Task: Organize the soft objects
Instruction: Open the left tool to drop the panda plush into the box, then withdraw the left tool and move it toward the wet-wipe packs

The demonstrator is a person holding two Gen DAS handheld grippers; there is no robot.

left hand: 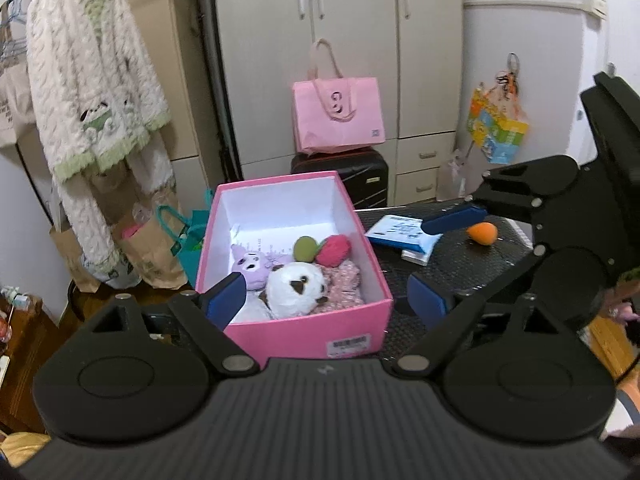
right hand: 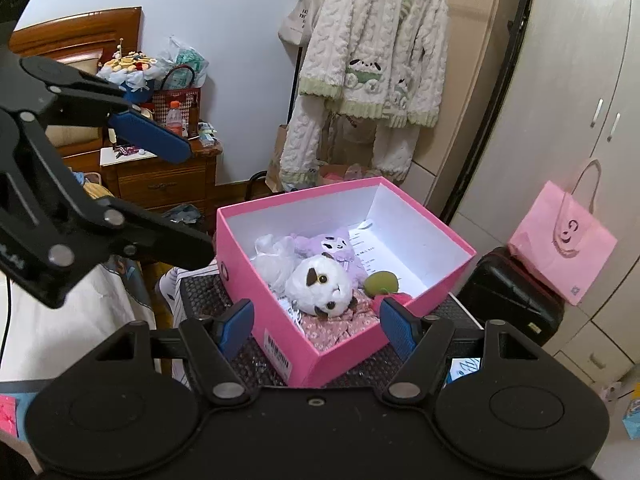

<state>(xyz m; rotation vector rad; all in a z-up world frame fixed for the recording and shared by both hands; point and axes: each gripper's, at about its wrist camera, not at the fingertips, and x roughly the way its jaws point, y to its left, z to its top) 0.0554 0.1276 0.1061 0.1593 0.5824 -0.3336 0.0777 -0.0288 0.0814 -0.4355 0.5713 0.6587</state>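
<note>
**Pink box of soft toys on a dark worktop, two empty hand-held grippers above it**

Open pink box [left hand: 294,322] with white inside, standing on a black textured worktop [left hand: 460,264]. Packed at the near end of the box: a white plush [left hand: 294,288] with dark patches, a purple plush [left hand: 250,264] beside it, a green ball [left hand: 305,249] touching a pink ball [left hand: 334,250], a floral pink cloth [left hand: 344,284] underneath, and a crumpled white cloth [right hand: 272,258] in the corner. Far end of the box bare except for printed paper on the floor of it.

Left hand-held gripper [left hand: 326,300] over the near edge of the box, blue pads wide apart, nothing between them but the box below. Right hand-held gripper [right hand: 316,330] likewise over a near corner of the box, pads apart, nothing clamped. Each visible in the other's view, raised at the side.

Outside the box, on the worktop to its right: a blue-and-white packet [left hand: 400,234] and, well apart from the box, an orange soft piece [left hand: 483,233].

Behind: a pink tote [left hand: 338,114] on a black suitcase [left hand: 366,178], pale cupboards, a fluffy white-and-green jacket [left hand: 96,96] on a hanger.
</note>
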